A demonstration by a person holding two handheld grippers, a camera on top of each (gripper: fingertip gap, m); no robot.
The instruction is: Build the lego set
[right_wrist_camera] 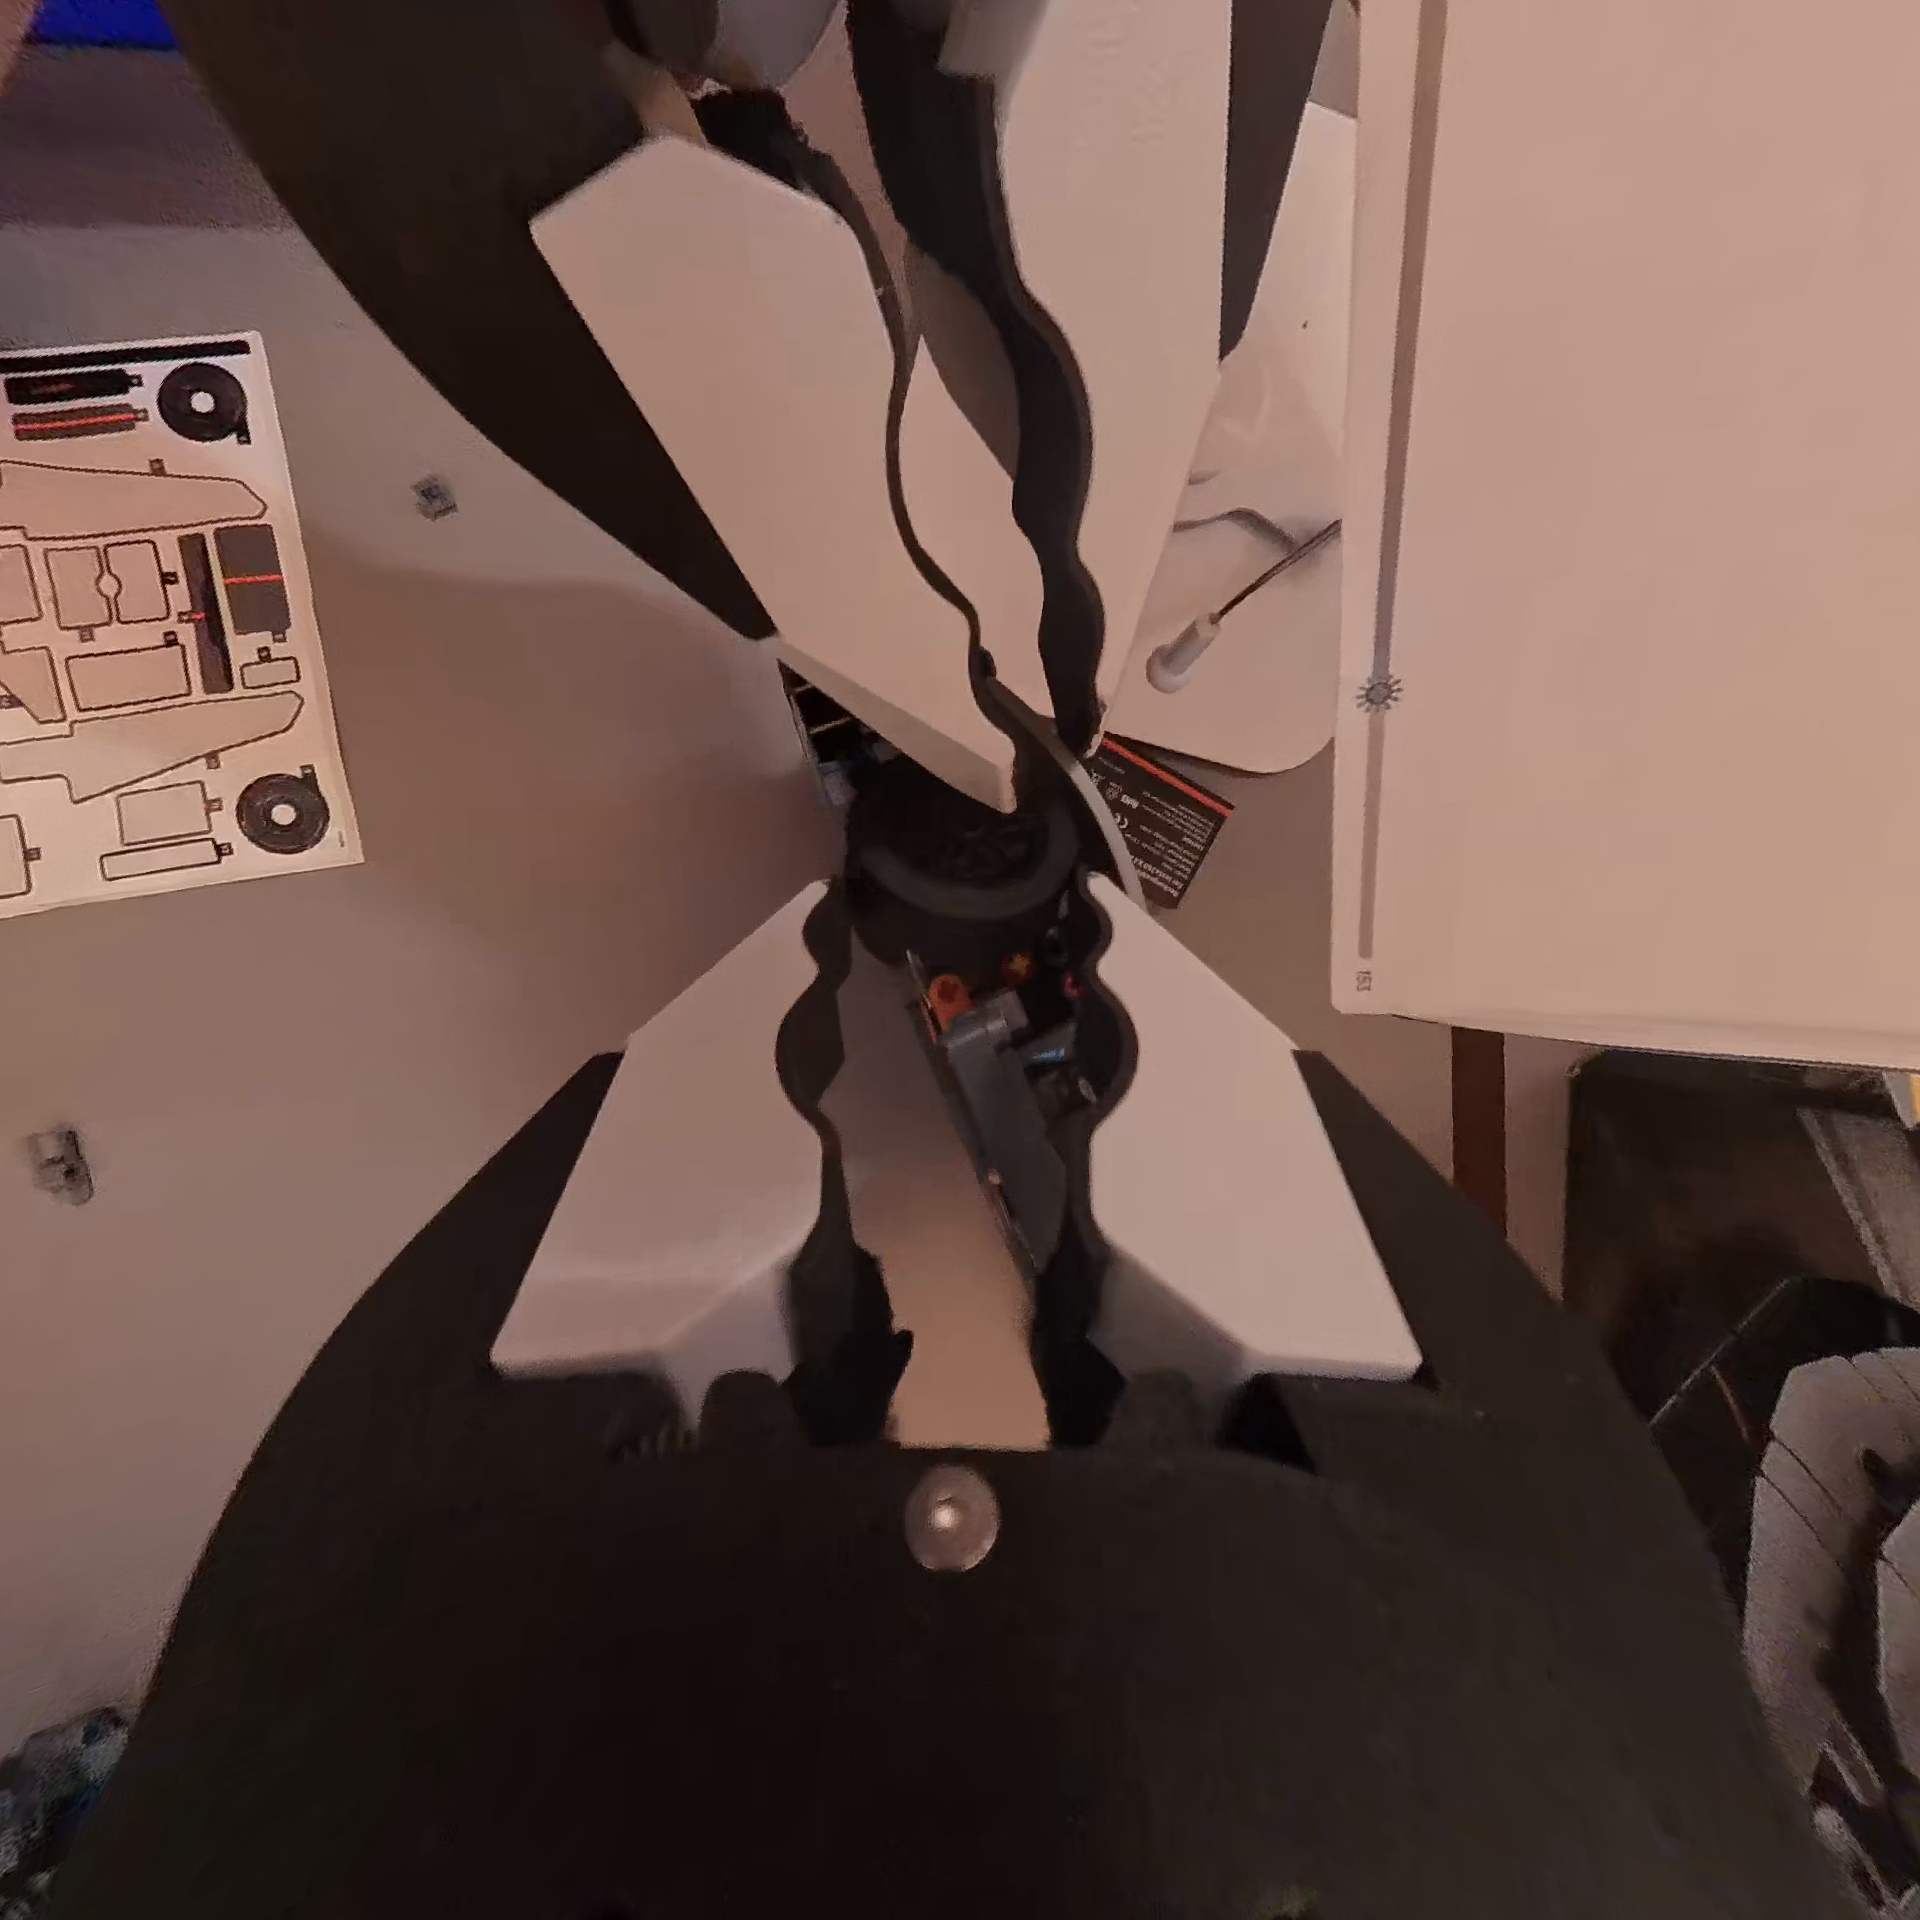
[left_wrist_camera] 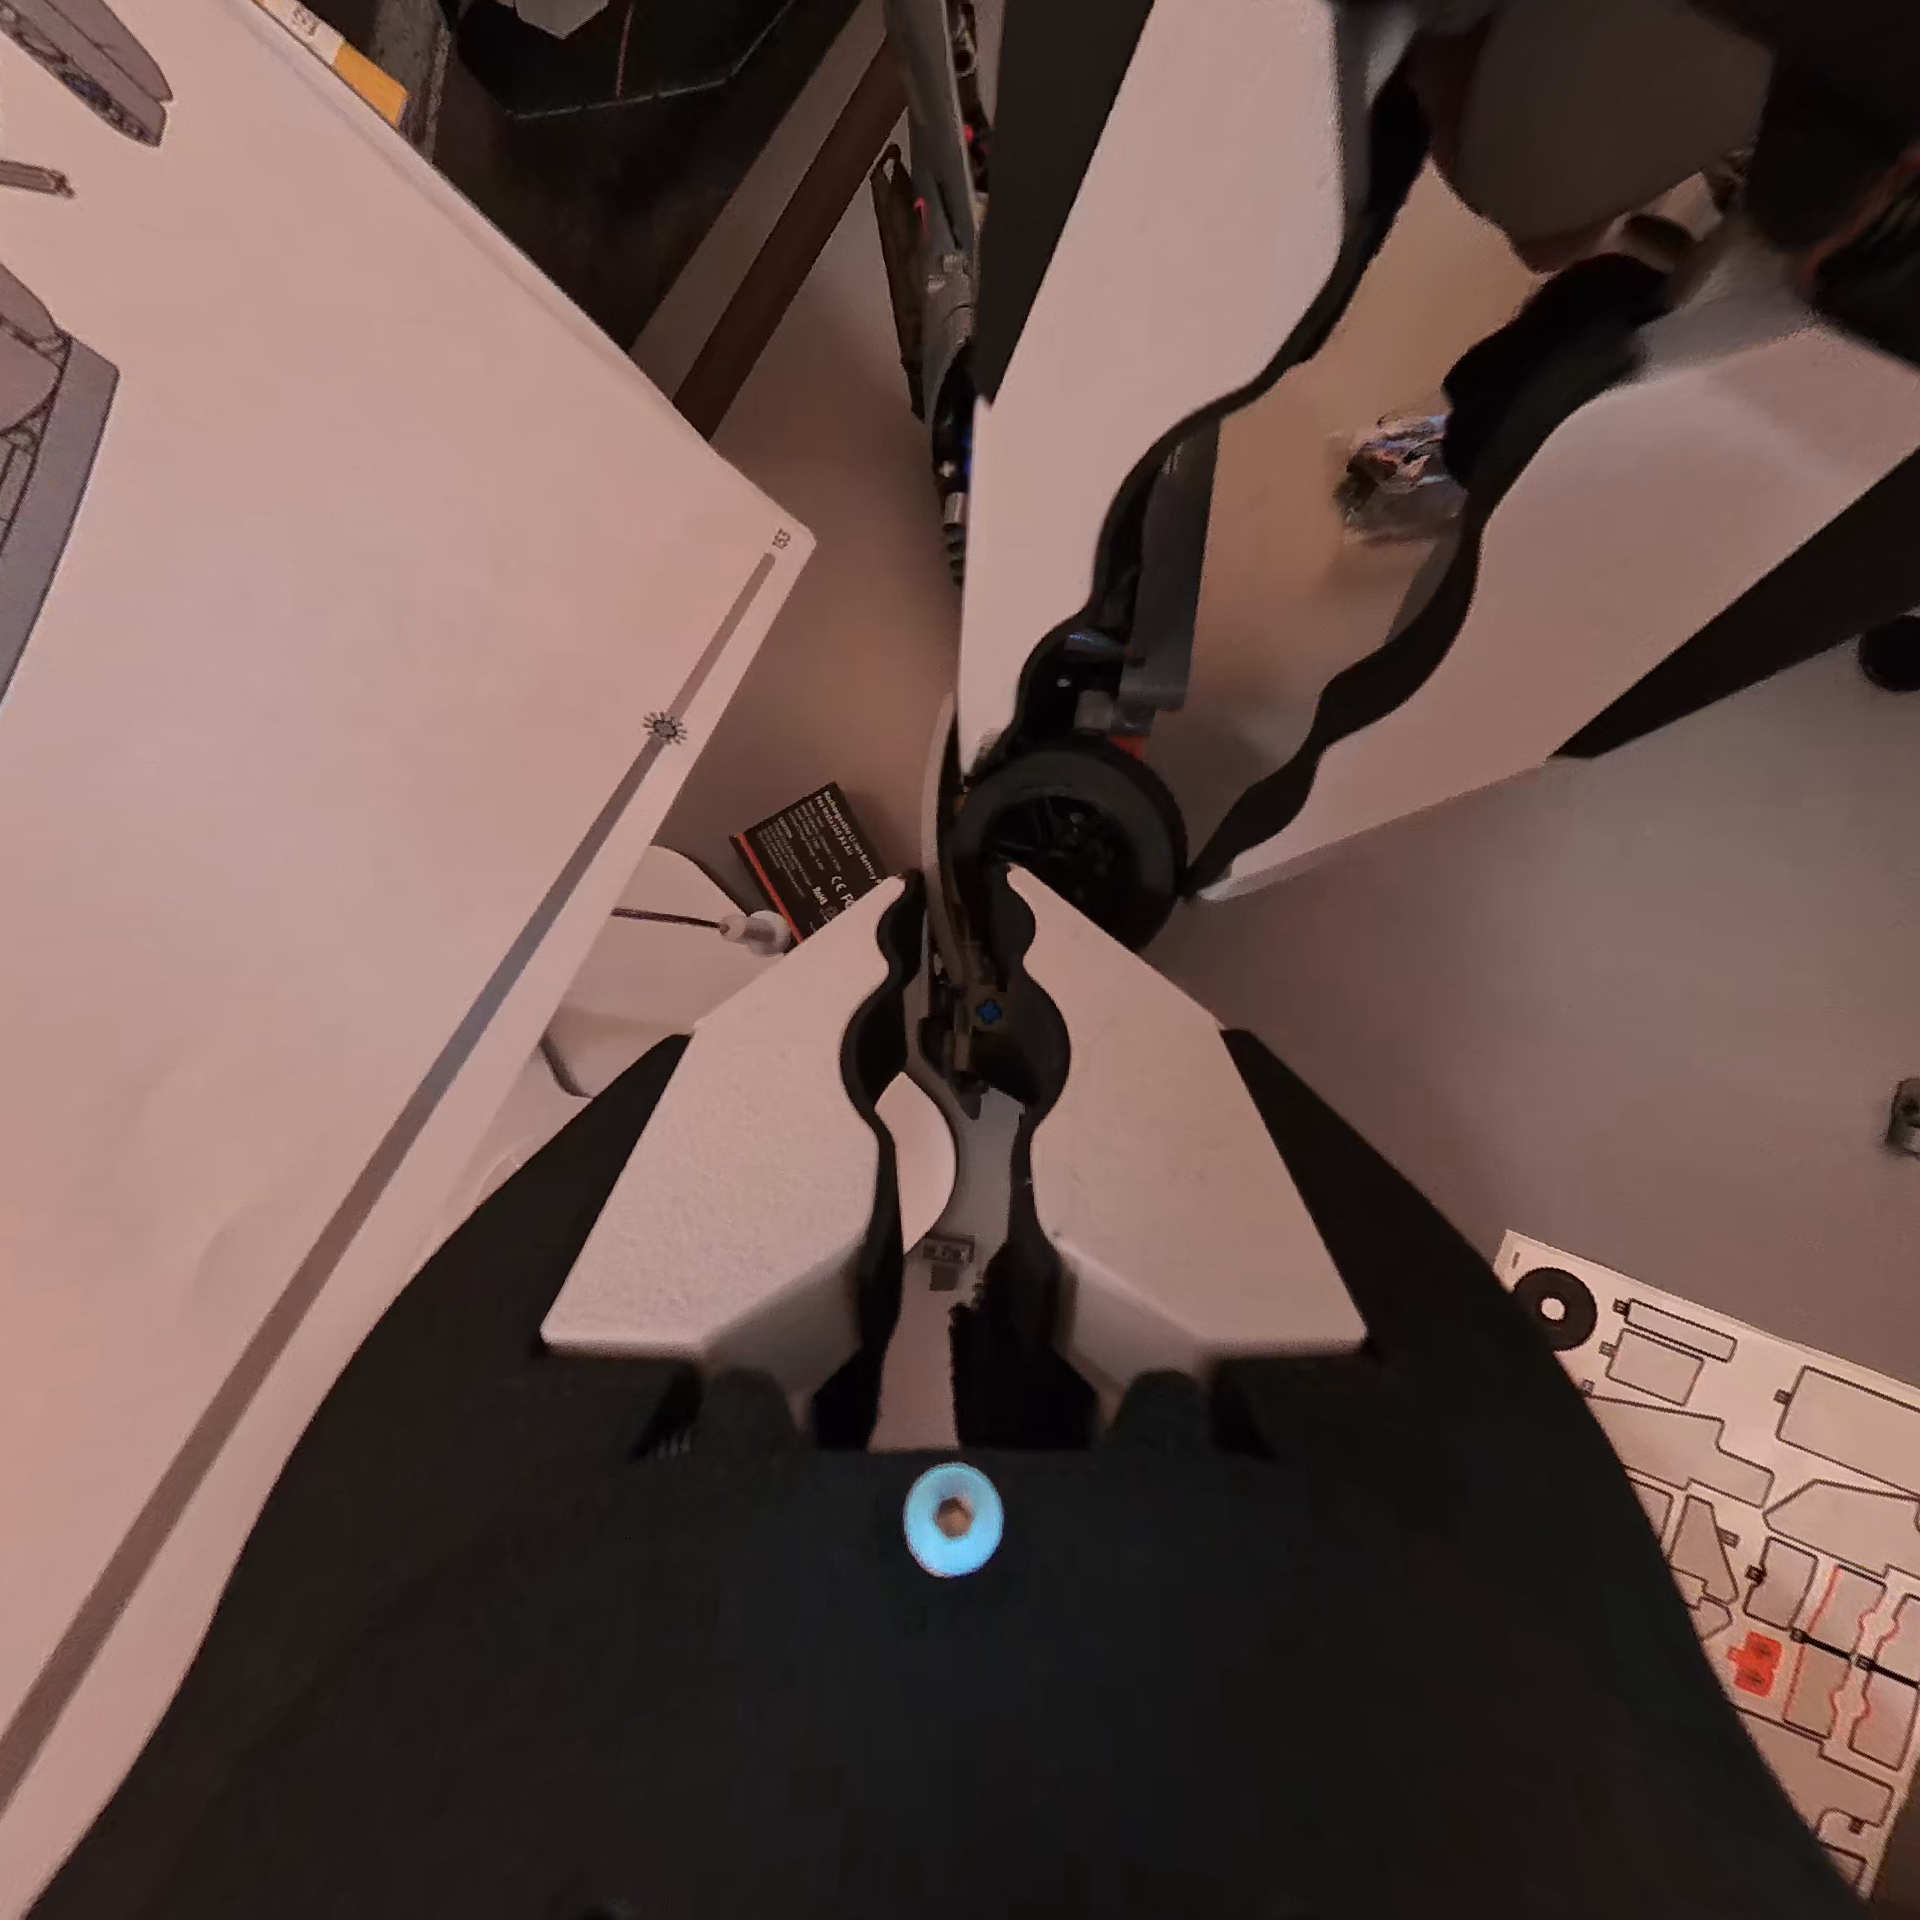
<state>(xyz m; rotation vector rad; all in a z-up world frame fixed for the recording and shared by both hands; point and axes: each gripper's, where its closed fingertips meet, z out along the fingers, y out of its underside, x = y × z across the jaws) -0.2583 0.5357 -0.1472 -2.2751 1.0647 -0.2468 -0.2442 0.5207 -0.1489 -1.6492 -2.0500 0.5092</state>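
- Between the two grippers, above the pale bench (right_wrist_camera: pixel 520 1039), hung the small lego assembly of grey beams and a black rubber-tyred wheel (left_wrist_camera: pixel 1070 831).
- Left gripper (left_wrist_camera: pixel 961 997) had its jaws nearly closed on a thin white curved panel (left_wrist_camera: pixel 940 821) at the wheel; right gripper (right_wrist_camera: pixel 961 997) pinched the grey beam (right_wrist_camera: pixel 997 1101), jaws narrow.
- Judged light and rigid, but the pressed joints could pop; hold the beams, not the panel.
- Nearby lay a white instruction booklet (left_wrist_camera: pixel 343 623), a sticker sheet (right_wrist_camera: pixel 156 623) and loose grey pieces (right_wrist_camera: pixel 64 1166).

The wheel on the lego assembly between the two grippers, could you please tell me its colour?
Black, tyre and spokes alike; the wheel shows best in the left wrist view.
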